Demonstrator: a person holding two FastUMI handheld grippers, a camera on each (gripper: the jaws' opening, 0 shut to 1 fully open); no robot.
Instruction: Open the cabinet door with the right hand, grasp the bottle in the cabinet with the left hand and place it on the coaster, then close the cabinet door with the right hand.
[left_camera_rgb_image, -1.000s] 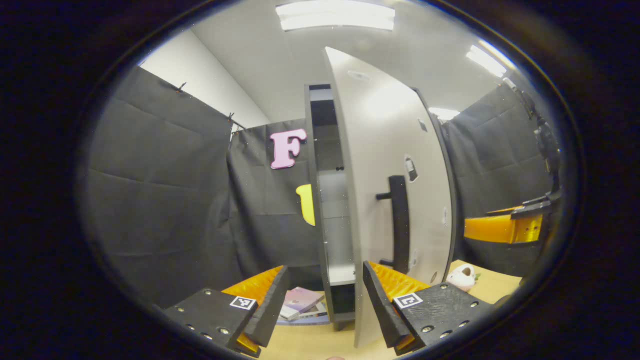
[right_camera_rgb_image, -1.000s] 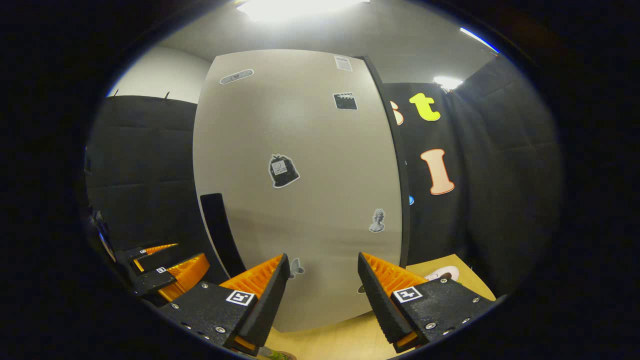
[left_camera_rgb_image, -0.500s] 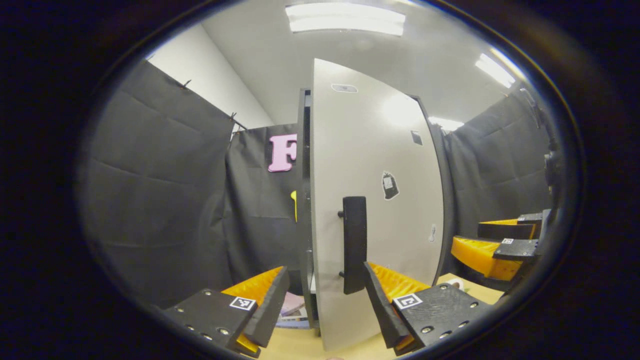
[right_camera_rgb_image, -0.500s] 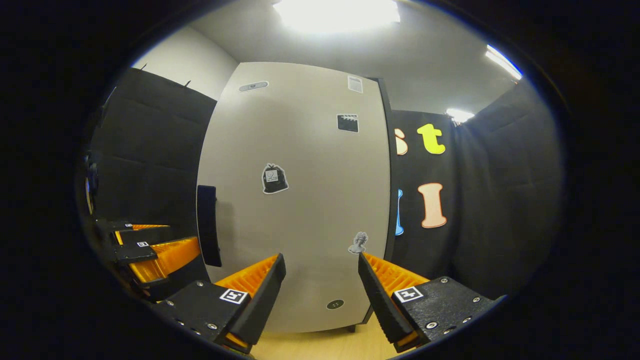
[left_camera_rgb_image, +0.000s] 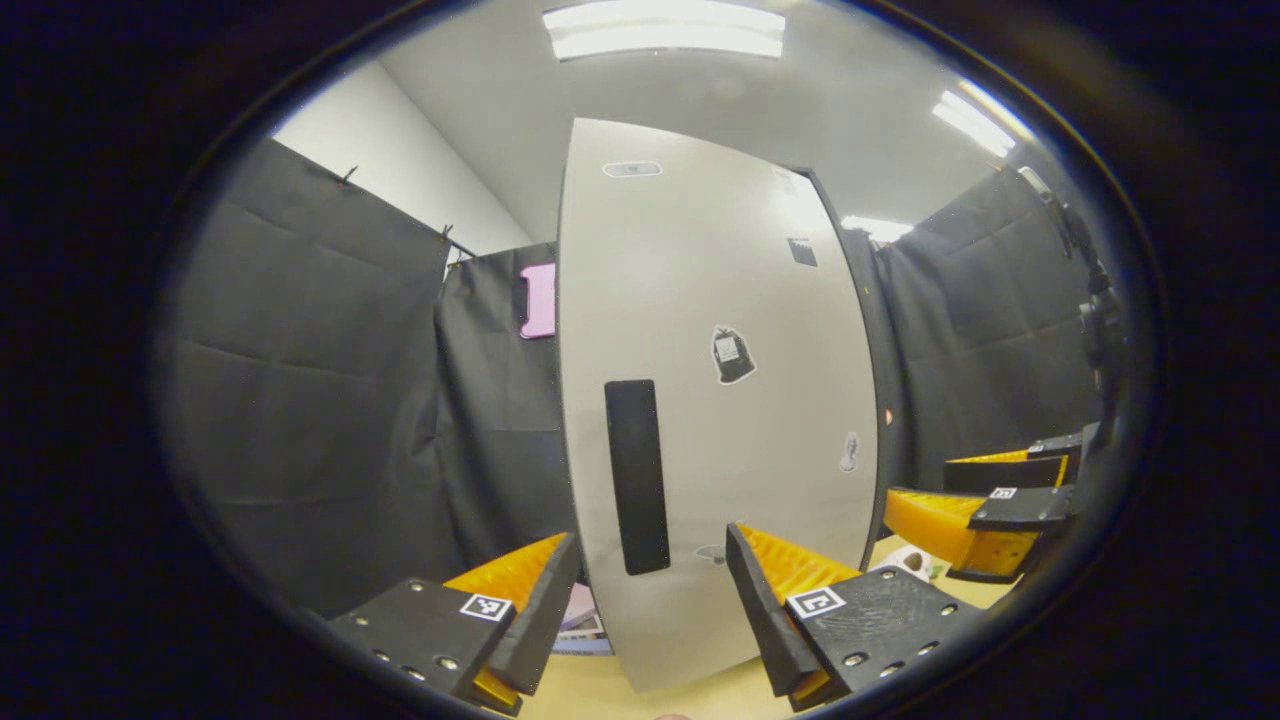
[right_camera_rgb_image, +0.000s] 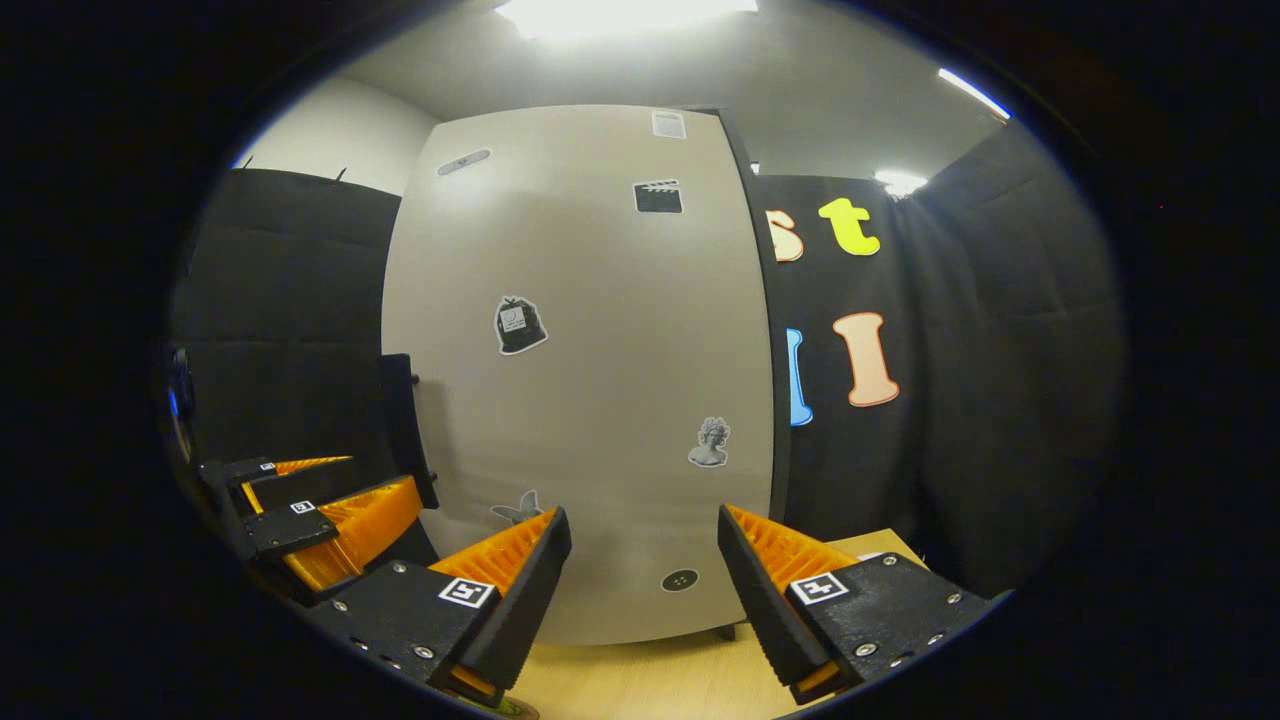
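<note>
The tall grey cabinet door (left_camera_rgb_image: 720, 400) lies flat against the cabinet front, with no gap that I can see. Its black handle (left_camera_rgb_image: 637, 475) stands upright just left of centre in the left gripper view. My left gripper (left_camera_rgb_image: 652, 533) is open and empty, a short way in front of the door. In the right gripper view the same door (right_camera_rgb_image: 590, 380) faces me, with its handle (right_camera_rgb_image: 400, 430) at the left edge. My right gripper (right_camera_rgb_image: 643, 511) is open with nothing between its fingers. The black side panel of the cabinet (right_camera_rgb_image: 775, 380) borders the door on the right.
The light wooden table (right_camera_rgb_image: 640, 680) runs under the cabinet. Some books (left_camera_rgb_image: 585, 622) lie on it left of the cabinet, and a small white object (left_camera_rgb_image: 905, 562) sits on its right. The right gripper (left_camera_rgb_image: 925, 483) hovers at the right; the left gripper (right_camera_rgb_image: 380, 472) shows at the left.
The door has swung from half open to flat against the cabinet, covering the shelves inside. Both grippers stayed open and shifted only a little.
</note>
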